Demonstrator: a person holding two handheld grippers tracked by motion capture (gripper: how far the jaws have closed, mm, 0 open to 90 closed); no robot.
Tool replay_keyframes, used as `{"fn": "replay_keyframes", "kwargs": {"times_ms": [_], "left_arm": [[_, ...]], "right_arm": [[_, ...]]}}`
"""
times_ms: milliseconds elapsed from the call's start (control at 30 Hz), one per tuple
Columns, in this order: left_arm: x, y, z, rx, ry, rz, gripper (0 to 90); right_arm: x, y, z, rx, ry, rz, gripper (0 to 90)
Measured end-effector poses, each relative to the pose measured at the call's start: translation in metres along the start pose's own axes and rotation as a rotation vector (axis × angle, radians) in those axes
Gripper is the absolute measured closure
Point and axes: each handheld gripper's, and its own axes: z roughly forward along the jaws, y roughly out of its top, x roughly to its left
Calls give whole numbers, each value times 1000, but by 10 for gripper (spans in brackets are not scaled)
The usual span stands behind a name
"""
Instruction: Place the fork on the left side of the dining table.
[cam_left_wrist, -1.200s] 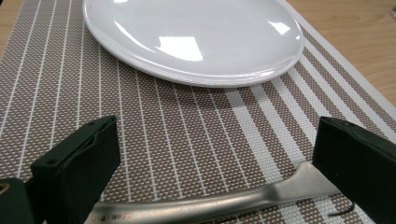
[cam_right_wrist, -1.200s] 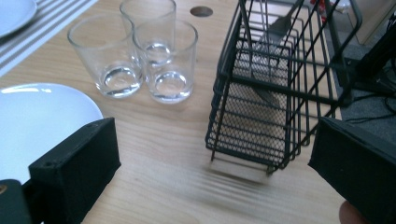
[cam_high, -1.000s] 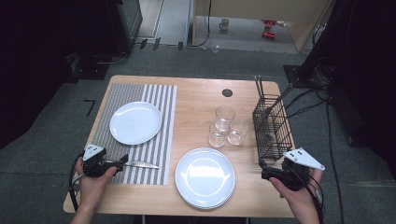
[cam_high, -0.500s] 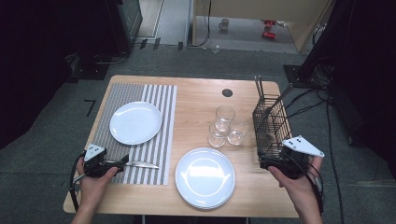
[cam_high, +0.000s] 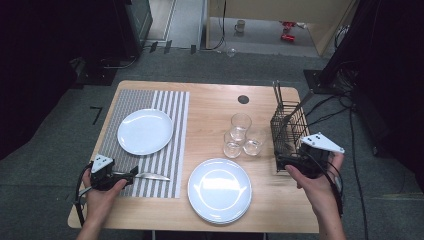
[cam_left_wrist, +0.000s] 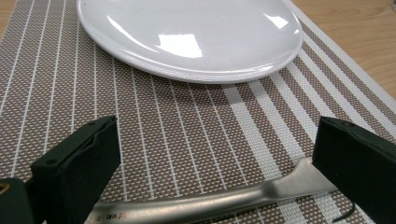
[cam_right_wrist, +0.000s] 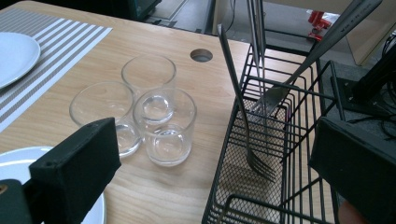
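Nearest us, our left gripper (cam_high: 131, 173) rests on the striped placemat (cam_high: 170, 107) with its jaws spread either side of one knife (cam_high: 150, 176), whose handle lies between them, not pinched. Our right gripper (cam_high: 281, 161), also spread, sits at the near end of the wire basket (cam_high: 287, 131). Between them on the surface (cam_high: 210, 102) lies one stack of white plates (cam_high: 219, 190). Farther off we count three glasses (cam_high: 240, 136) clustered together, one single plate (cam_high: 145, 131) on the placemat, and at least two forks (cam_right_wrist: 243, 107) in the basket.
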Motion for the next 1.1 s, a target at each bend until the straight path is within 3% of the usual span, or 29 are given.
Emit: {"fn": "replay_keyframes", "kwargs": {"times_ms": [333,633,833,1100], "left_arm": [[-1,0,0,0,1,8,13],[-1,0,0,0,1,9,13],[-1,0,1,1,3,12,13],[0,0,1,5,0,1,13]], "right_arm": [[-1,9,13,5,-13,2,11],[-1,17,25,-26,-61,-18,124],[0,21,36,-34,-67,-38,192],[-3,25,51,-32,-75,-14,311]]}}
